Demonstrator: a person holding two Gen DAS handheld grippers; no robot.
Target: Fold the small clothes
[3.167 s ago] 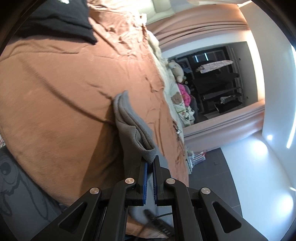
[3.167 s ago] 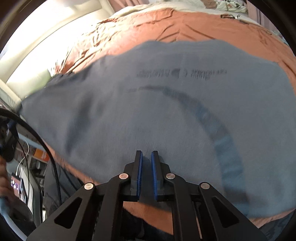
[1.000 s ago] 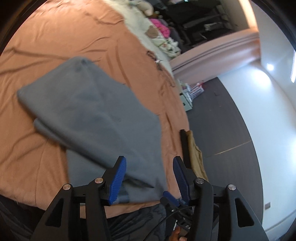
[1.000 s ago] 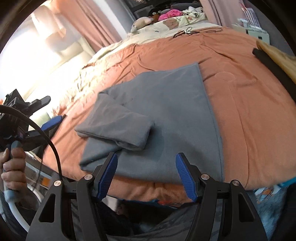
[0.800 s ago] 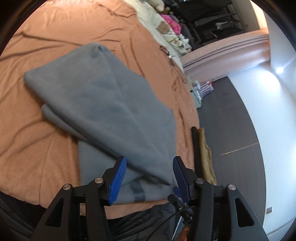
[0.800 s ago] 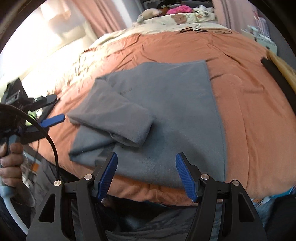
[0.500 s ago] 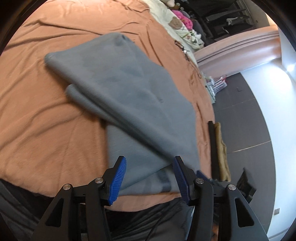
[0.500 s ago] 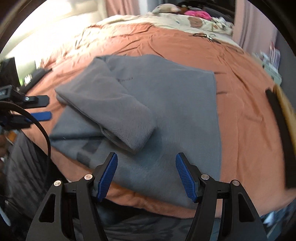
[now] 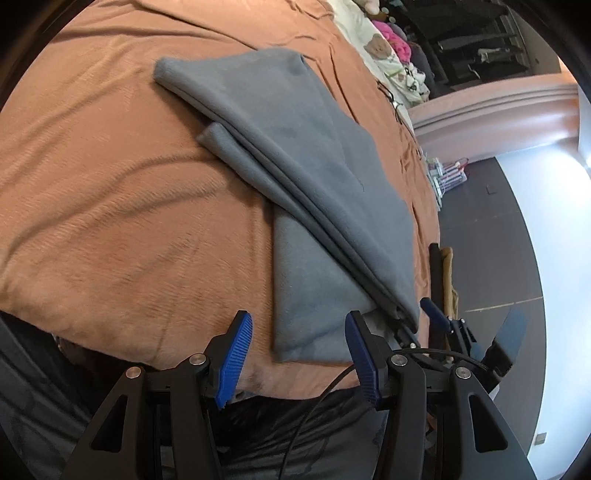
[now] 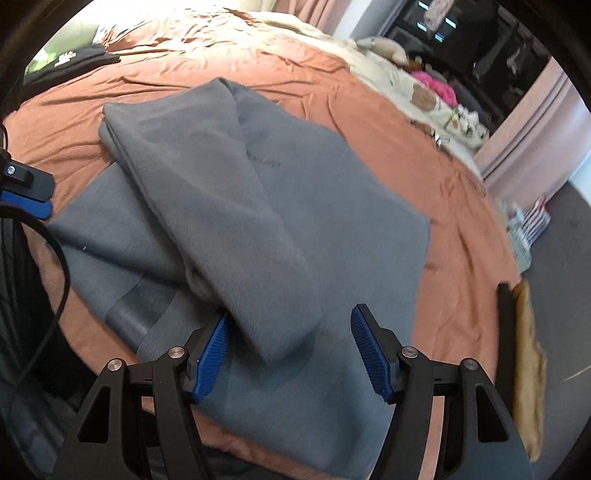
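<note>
Two open hand-held grippers (image 9: 297, 349) (image 10: 291, 350), grey garment (image 10: 258, 206) just ahead, unheld

Strong daylight is entering from the upper left of the right wrist view, overexposing the far bedding (image 10: 177, 26). The pale wall (image 9: 554, 229) is glaring in the left wrist view. Fisheye distortion is bending both frames, with dark vignetting at the corners. Mild motion blur is softening the grey garment (image 10: 258, 229).

Nothing I can read for certain.
The grey garment (image 10: 258, 206) carries small dark lettering, upside down, possibly a brand; too blurred.
</note>
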